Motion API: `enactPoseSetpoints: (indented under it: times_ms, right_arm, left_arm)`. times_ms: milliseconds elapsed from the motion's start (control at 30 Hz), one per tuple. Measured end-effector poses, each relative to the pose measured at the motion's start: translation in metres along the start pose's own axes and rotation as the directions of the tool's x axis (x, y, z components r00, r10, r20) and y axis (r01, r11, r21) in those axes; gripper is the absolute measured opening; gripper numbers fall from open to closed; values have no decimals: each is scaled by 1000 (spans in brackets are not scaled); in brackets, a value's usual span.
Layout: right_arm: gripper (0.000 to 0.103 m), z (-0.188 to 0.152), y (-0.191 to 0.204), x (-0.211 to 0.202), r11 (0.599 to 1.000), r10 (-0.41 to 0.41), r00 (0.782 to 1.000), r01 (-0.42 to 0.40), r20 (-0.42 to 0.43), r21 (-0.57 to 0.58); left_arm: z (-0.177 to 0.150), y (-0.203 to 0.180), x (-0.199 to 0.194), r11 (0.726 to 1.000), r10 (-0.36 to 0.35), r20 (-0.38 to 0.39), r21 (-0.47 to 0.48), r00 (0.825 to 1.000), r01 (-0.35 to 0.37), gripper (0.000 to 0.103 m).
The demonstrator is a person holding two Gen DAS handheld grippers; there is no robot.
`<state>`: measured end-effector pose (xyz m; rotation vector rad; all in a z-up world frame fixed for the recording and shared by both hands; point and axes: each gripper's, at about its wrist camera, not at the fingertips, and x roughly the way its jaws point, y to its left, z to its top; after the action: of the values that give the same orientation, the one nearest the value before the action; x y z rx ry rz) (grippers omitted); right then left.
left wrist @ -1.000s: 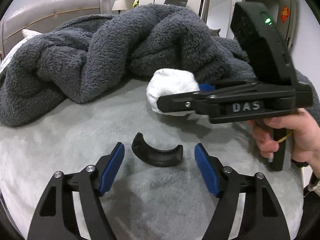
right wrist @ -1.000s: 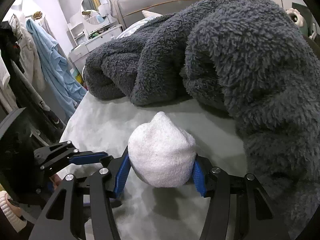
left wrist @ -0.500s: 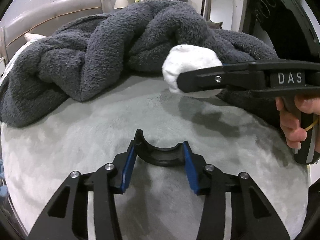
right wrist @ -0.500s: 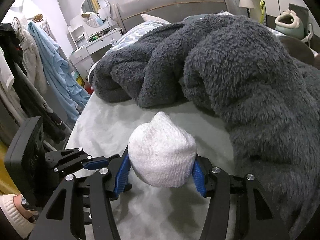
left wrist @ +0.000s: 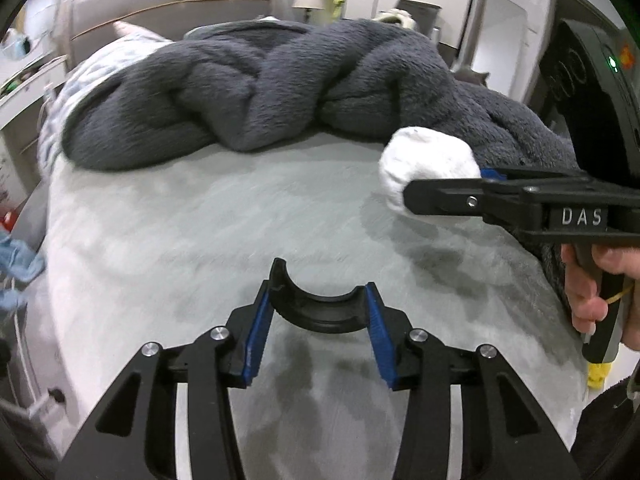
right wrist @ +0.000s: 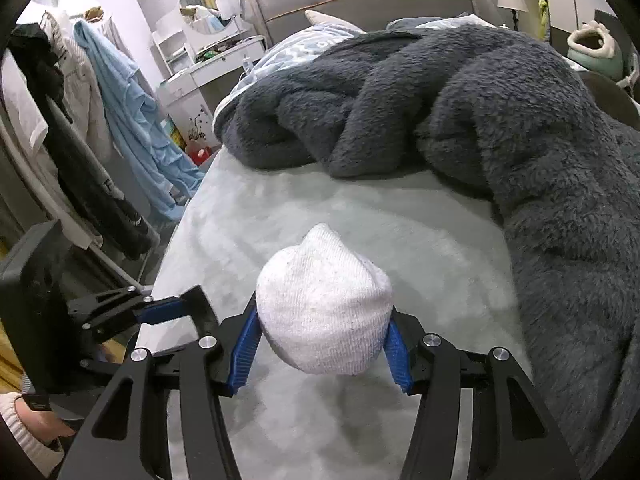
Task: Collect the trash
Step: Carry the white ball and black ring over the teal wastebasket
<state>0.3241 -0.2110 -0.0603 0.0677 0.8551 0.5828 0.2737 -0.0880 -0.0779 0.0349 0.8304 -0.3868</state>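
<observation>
My left gripper (left wrist: 318, 326) is shut on a black curved plastic piece (left wrist: 316, 308) and holds it above the grey bed cover (left wrist: 224, 216). My right gripper (right wrist: 322, 350) is shut on a white balled-up sock (right wrist: 324, 312) and holds it above the bed. In the left wrist view the sock (left wrist: 426, 162) and the right gripper (left wrist: 436, 196) show at the right, held by a hand. In the right wrist view the left gripper (right wrist: 176, 310) shows at the lower left with the black piece (right wrist: 202, 312) between its blue pads.
A dark grey fluffy blanket (left wrist: 280, 84) lies heaped across the far part of the bed and along its right side (right wrist: 560, 168). Clothes (right wrist: 128, 112) hang on a rack left of the bed. A dresser with a round mirror (right wrist: 210, 2) stands behind.
My left gripper closed on the black piece and lifted it off the bed. My right gripper rose and pulled back with the sock. Both views now show more of the room.
</observation>
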Motion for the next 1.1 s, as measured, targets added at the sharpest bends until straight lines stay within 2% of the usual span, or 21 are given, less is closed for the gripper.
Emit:
enactPoseSetpoints:
  times_ms: [233,433,767,1100]
  right_arm:
    - [56,-8,25,-3,999,-12,1000,11,-19,-45]
    - [56,-23,48,-14,996,-19,999,16,-32,-86]
    - [56,-45,75,-22,991,-40,998,32,-54,-133]
    - [56,-64,124,-31,984,-6,998,-6,-65,-178]
  left_arm:
    - [-26,13,-46,996,74,18,-53,997,-73,48]
    - [-49,20,-67,986,130,11,-107,991,-128,48]
    - [-66,30,-107,970,180,28,-169,983,-173,48]
    - [-89,52,-134,935,247,0,-261,969,-239,48]
